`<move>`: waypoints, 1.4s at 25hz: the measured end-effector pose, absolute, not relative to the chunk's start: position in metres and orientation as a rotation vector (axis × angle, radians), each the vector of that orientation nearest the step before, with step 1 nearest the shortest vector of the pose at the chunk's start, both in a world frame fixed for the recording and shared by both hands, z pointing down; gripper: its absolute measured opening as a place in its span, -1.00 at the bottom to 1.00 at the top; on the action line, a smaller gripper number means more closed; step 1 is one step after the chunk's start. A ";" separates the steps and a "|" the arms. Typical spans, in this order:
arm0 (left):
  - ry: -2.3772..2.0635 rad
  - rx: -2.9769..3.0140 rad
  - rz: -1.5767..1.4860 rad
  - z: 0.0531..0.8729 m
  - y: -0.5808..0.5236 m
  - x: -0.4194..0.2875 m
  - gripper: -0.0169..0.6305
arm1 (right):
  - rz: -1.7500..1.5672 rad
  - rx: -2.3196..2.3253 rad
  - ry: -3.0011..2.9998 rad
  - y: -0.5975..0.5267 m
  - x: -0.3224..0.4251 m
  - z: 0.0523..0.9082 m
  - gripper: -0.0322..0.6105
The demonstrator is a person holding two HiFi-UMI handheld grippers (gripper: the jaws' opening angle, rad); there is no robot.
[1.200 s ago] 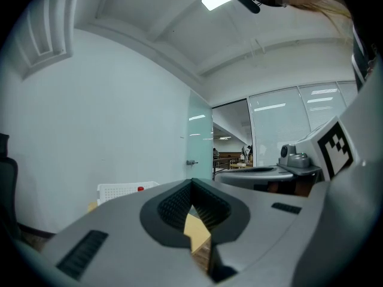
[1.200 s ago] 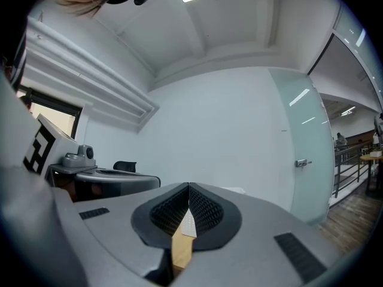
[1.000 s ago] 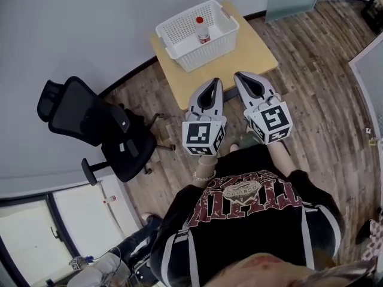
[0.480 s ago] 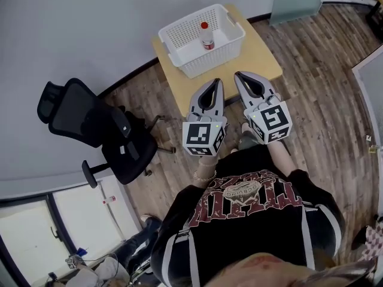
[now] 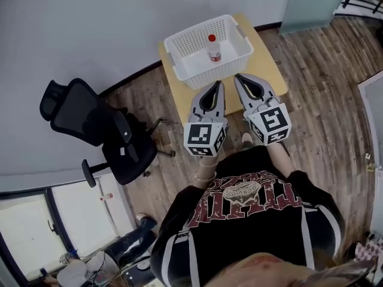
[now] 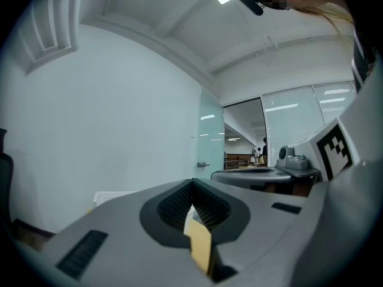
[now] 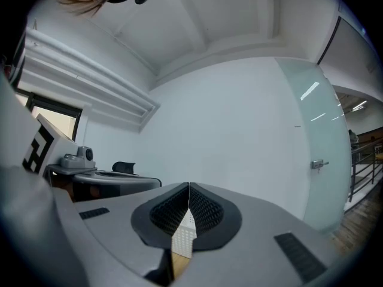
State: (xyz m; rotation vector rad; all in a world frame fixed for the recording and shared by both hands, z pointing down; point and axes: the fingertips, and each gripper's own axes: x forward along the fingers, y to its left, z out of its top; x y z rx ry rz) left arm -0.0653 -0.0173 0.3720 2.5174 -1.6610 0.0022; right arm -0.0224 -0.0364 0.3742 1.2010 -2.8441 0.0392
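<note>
Head view: left claw (image 5: 218, 83), right claw (image 5: 238, 76), one basket (image 5: 219, 72), one bottle (image 5: 213, 48)

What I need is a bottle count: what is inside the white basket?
One red-capped bottle stands upright in the white basket. The rest of its floor looks bare, though the near wall covers a strip of it.

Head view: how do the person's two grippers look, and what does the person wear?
The left grey gripper and the right grey gripper are tapered shells with black ribbed pads, each carrying a white cube with black square markers. The person wears a black short-sleeved T-shirt with red print.
</note>
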 end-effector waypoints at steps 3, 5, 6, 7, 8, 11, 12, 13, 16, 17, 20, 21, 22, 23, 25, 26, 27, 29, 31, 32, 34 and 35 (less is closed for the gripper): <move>-1.683 2.499 0.003 0.370 -0.036 -0.068 -0.80 | 0.044 1.168 -2.857 -0.056 -0.028 0.373 -0.85; -1.699 2.483 0.017 0.372 -0.048 -0.069 -0.80 | 0.049 1.147 -2.864 -0.068 -0.030 0.373 -0.85; -1.709 2.473 0.028 0.373 -0.054 -0.069 -0.80 | 0.049 1.135 -2.867 -0.073 -0.030 0.374 -0.85; -1.718 2.462 0.037 0.375 -0.059 -0.068 -0.80 | 0.047 1.123 -2.870 -0.077 -0.029 0.374 -0.85; -1.725 2.453 0.043 0.376 -0.063 -0.067 -0.80 | 0.044 1.113 -2.871 -0.081 -0.028 0.375 -0.85; -1.740 2.431 0.030 0.378 -0.074 -0.059 -0.80 | 0.025 1.084 -2.875 -0.093 -0.021 0.377 -0.85; -1.749 2.422 0.024 0.379 -0.078 -0.057 -0.80 | 0.019 1.068 -2.884 -0.098 -0.020 0.377 -0.85; -1.757 2.411 0.020 0.380 -0.081 -0.056 -0.80 | 0.014 1.050 -2.897 -0.101 -0.020 0.377 -0.84; -1.774 2.381 0.010 0.384 -0.089 -0.055 -0.80 | 0.003 1.003 -2.928 -0.110 -0.020 0.377 -0.84; -1.779 2.373 0.005 0.385 -0.092 -0.056 -0.80 | 0.003 0.989 -2.933 -0.113 -0.021 0.377 -0.84; -1.811 2.342 0.002 0.389 -0.096 -0.058 -0.80 | 0.004 0.947 -2.940 -0.118 -0.021 0.382 -0.84; -1.820 2.333 0.008 0.391 -0.097 -0.058 -0.80 | 0.007 0.936 -2.941 -0.119 -0.021 0.384 -0.84; -1.826 2.326 0.013 0.392 -0.097 -0.058 -0.80 | 0.011 0.928 -2.944 -0.120 -0.021 0.385 -0.84; -1.830 2.323 0.015 0.392 -0.098 -0.058 -0.80 | 0.014 0.922 -2.948 -0.121 -0.021 0.385 -0.84; -1.839 2.320 0.014 0.391 -0.101 -0.060 -0.80 | 0.015 0.915 -2.952 -0.124 -0.023 0.384 -0.84; -1.843 2.319 0.015 0.391 -0.103 -0.061 -0.80 | 0.017 0.912 -2.952 -0.126 -0.024 0.385 -0.84; -1.844 2.317 0.019 0.391 -0.105 -0.062 -0.80 | 0.022 0.909 -2.951 -0.127 -0.024 0.386 -0.84; -1.841 2.317 0.034 0.392 -0.108 -0.062 -0.80 | 0.036 0.914 -2.947 -0.130 -0.024 0.388 -0.84; -1.831 2.321 0.045 0.394 -0.113 -0.064 -0.80 | 0.045 0.927 -2.943 -0.135 -0.025 0.389 -0.84; -1.825 2.325 0.045 0.394 -0.116 -0.065 -0.80 | 0.047 0.935 -2.940 -0.138 -0.026 0.390 -0.84; -1.811 2.335 0.048 0.396 -0.122 -0.067 -0.80 | 0.050 0.949 -2.931 -0.144 -0.027 0.392 -0.84; -1.803 2.342 0.052 0.396 -0.126 -0.068 -0.80 | 0.053 0.955 -2.926 -0.147 -0.028 0.393 -0.84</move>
